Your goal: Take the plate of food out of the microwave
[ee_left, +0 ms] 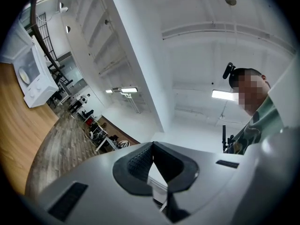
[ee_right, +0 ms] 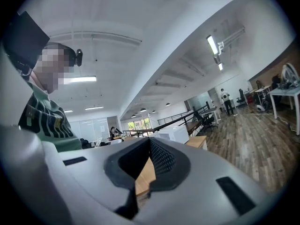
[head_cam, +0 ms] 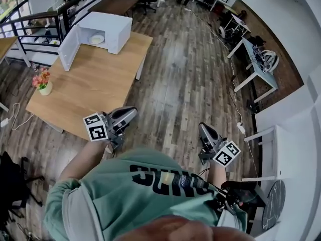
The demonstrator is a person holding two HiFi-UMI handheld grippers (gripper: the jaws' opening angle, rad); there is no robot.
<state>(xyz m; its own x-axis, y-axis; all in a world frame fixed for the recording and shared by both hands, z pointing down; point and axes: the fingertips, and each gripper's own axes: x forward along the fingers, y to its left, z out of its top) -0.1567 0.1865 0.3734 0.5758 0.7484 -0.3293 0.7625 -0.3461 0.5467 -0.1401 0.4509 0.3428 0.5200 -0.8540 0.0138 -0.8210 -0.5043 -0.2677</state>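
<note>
A white microwave (head_cam: 98,31) stands with its door (head_cam: 68,48) swung open at the far end of a wooden table (head_cam: 90,84). Inside it rests a plate of food (head_cam: 96,38). My left gripper (head_cam: 130,113) hangs shut and empty near the person's waist, just off the table's near corner and pointing up and away. My right gripper (head_cam: 203,127) is also shut and empty, held over the wooden floor to the right. In the left gripper view the microwave (ee_left: 30,71) shows at the far left beyond the shut left gripper (ee_left: 152,145). In the right gripper view the microwave (ee_right: 176,133) sits behind the shut right gripper (ee_right: 150,140).
A small pot of flowers (head_cam: 43,82) stands on the table's left side. A black railing (head_cam: 35,21) runs behind the microwave. White desks (head_cam: 253,67) and office chairs line the right and the back. A cable (head_cam: 15,117) trails on the floor at left.
</note>
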